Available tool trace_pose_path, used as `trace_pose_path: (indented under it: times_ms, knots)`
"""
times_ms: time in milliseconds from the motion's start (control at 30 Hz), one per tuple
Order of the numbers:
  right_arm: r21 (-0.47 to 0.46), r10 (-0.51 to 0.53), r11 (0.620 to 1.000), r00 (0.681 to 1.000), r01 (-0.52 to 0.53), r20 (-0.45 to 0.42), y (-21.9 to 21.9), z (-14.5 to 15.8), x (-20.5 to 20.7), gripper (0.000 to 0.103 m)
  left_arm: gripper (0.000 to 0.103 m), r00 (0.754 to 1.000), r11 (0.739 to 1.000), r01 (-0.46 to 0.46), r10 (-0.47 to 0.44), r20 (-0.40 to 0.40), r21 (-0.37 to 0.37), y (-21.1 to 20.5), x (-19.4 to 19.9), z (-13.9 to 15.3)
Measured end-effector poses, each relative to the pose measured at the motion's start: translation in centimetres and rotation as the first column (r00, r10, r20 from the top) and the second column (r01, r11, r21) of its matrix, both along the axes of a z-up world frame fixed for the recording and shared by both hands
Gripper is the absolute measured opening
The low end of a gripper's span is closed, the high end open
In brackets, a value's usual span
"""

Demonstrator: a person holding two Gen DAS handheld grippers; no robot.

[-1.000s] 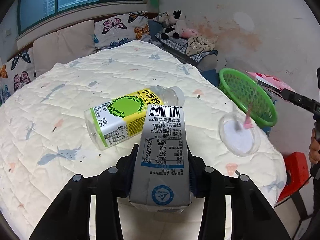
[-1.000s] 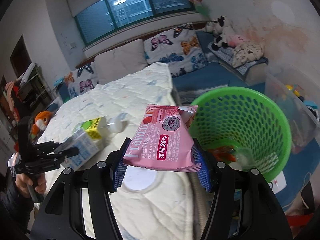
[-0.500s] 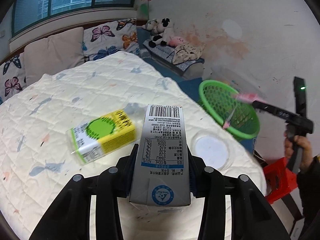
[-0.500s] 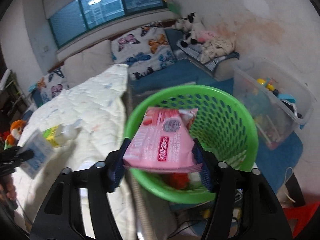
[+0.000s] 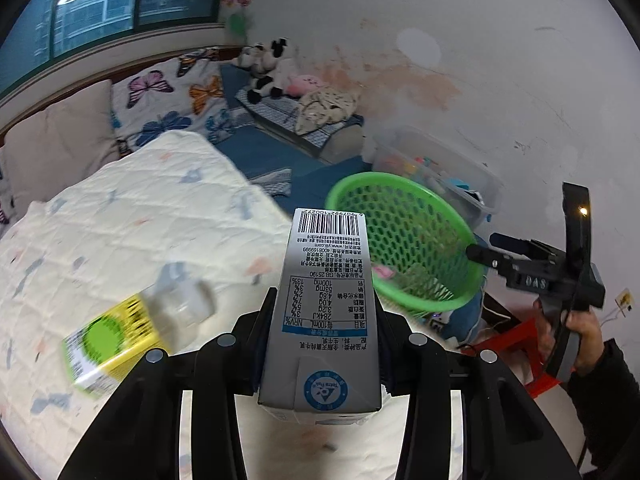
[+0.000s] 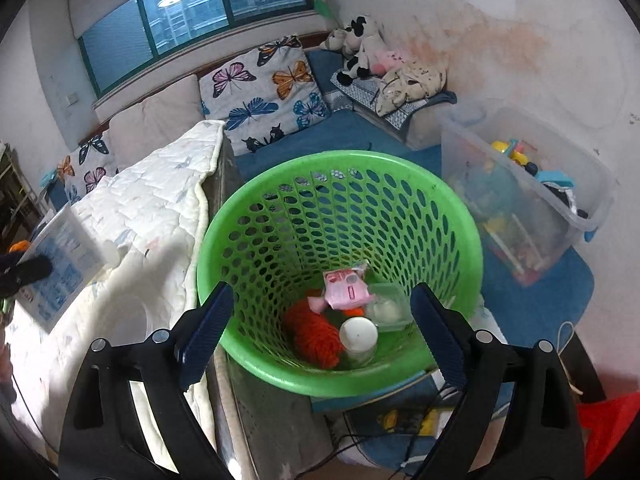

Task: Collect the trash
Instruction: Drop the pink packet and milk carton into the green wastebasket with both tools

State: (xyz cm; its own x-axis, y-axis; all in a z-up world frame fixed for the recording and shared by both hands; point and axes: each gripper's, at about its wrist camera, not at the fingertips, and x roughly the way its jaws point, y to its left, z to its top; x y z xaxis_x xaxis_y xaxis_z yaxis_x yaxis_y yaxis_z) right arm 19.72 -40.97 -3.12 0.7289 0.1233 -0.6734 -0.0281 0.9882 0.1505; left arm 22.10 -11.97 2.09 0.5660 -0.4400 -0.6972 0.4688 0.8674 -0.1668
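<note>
While the left gripper [image 5: 322, 344] is clamped on a grey milk carton [image 5: 324, 308], the carton stands upright between the two black fingers, barcode at its far end, above the near edge of a quilted white bedspread [image 5: 132, 216]. To its left on the quilt lies a clear plastic bottle with a yellow and green label [image 5: 116, 340], blurred and tilted. Far right of the carton, past the bed edge, sits a green mesh basket [image 5: 404, 200], with open air between carton and basket rim.

Seen from the right wrist camera, the right gripper [image 6: 322, 332] hangs with its blue-padded fingers spread wide and holding nothing, directly above the basket [image 6: 280, 184]. Inside the basket lie a pink snack wrapper [image 6: 346, 290], an orange bundle like yarn [image 6: 316, 330], a small jar with a white lid [image 6: 359, 334] and a clear plastic cup or tub [image 6: 390, 308]. The wrapper rests on top, near the basket's middle. The basket stands just beside the bed's right edge, where the quilt [image 6: 160, 200] hangs over the side.

Right of the basket sits a clear storage bin [image 6: 524, 196] holding colourful toys. Farther back, a blue bench carries butterfly-print pillows [image 6: 260, 96] and plush animals [image 6: 360, 48] under a wide window [image 6: 188, 12]. The wall on the right is white with a reddish stain. In the left wrist view, the right gripper [image 5: 480, 254] reaches in from the right edge, at the basket's right rim.
</note>
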Motion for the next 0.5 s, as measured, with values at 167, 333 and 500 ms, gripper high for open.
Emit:
trace_pose_path:
  times_ms: [167, 333, 500]
  knots:
    - [0.008, 0.007, 1.000, 1.000, -0.007, 0.022, -0.4, 0.5, -1.8, 0.091, 0.041, 0.999, 0.999, 0.050, -0.050, -0.004, 0.013, -4.4, 1.6, 0.0]
    - [0.026, 0.009, 1.000, 1.000, -0.009, 0.025, -0.8, 0.4, -2.9, 0.091, 0.041, 0.996, 0.996, 0.081, -0.080, -0.026, 0.023, -8.0, 3.2, -0.7]
    - [0.016, 0.002, 1.000, 1.000, -0.003, 0.026, -1.4, 0.3, -4.0, 0.091, 0.041, 0.994, 0.995, 0.098, -0.097, -0.059, 0.021, -11.3, 4.5, -1.7]
